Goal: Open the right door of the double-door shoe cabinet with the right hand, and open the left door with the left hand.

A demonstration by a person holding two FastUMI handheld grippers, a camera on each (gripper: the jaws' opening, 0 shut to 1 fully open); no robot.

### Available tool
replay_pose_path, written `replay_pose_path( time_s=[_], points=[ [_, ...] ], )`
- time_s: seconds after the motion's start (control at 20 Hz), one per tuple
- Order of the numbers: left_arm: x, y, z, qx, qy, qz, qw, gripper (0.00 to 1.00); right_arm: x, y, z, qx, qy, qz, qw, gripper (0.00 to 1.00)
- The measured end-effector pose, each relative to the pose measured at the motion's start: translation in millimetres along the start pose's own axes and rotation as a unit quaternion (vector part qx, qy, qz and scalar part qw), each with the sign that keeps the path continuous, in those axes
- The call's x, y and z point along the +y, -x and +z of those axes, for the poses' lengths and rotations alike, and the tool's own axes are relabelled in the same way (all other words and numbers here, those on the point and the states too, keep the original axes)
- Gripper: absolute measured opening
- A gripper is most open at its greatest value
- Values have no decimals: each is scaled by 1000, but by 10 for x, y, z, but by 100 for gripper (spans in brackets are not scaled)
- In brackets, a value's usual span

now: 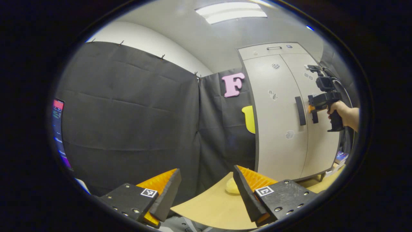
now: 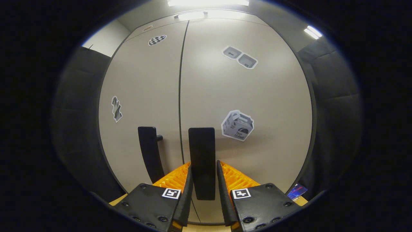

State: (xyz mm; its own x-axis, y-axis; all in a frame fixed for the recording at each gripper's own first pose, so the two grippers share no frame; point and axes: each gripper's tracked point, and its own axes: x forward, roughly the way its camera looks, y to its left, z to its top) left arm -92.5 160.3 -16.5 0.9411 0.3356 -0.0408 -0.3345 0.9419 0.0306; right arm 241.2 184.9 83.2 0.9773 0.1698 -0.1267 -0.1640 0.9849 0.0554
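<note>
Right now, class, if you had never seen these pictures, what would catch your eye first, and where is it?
The tall pale grey double-door shoe cabinet dominates the right gripper view, both doors closed. The right gripper has its fingers closed on either side of the right door's flat black vertical handle. In the left gripper view, the left gripper hangs open over a light wooden table.

– What are the cabinet doors [image 2: 244, 96] like?
– Smooth, pale, with a soft sheen under the lamp. Flat paper-like stickers [image 2: 237, 125] lie on them.
– The handles [image 2: 201, 161]?
– Dark and matt, plastic by the look.
– And the wall [image 1: 128, 119]?
– Matt cloth, creased. The floor [image 1: 209, 206] looks like smooth light wood.
</note>
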Motion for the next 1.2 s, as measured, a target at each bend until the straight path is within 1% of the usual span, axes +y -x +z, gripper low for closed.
replay_pose_path(
  time_s=[0.1, 0.15, 0.25, 0.35, 0.4, 0.45, 0.55, 0.6, 0.65, 0.7, 0.85, 1.1, 1.2],
  points=[
    [-2, -11, -9, 0, 0, -2, 1000, 94, 30, -35, -34, 10, 0, 3, 1000, 43],
    [-2, -3, 0, -1, -1, -3, 1000, 95, 12, -31, -58, 13, 2, 0, 1000, 44],
    [9, 1, 35, -7, -2, -5, 1000, 95, 23, -29, -39, 11, -5, -3, 1000, 32],
    [24, -5, 67, -10, -4, -5, 1000, 95, 25, -34, -41, 17, -1, -7, 1000, 32],
    [32, 1, 65, -10, -4, -6, 1000, 95, 31, -54, -72, 26, 2, -5, 1000, 17],
    [38, 6, 76, -11, -4, -7, 1000, 95, 27, -29, -50, 30, 6, -1, 1000, 12],
    [35, -4, 95, -13, -2, -11, 1000, 95, 28, -6, -63, 39, -4, 10, 999, 12],
    [27, -10, 104, -14, -1, -14, 1000, 95, 34, 29, -64, 39, -7, 13, 999, 10],
    [19, -16, 112, -16, 0, -17, 1000, 95, 34, 52, -65, 39, -7, 16, 999, 12],
    [-7, -18, 125, -17, 1, -22, 1000, 95, 34, 83, -58, 37, -3, 19, 999, 12],
    [-97, -19, 168, -23, 7, -42, 999, 94, 40, 204, -77, 42, -13, 33, 998, 12],
    [-284, -4, 213, -27, 10, -71, 997, 93, -28, 485, -81, 37, -4, 50, 998, 12],
    [-387, 15, 224, -28, 10, -84, 996, 94, -67, 592, -87, 39, -9, 59, 997, 12]
  ],
)
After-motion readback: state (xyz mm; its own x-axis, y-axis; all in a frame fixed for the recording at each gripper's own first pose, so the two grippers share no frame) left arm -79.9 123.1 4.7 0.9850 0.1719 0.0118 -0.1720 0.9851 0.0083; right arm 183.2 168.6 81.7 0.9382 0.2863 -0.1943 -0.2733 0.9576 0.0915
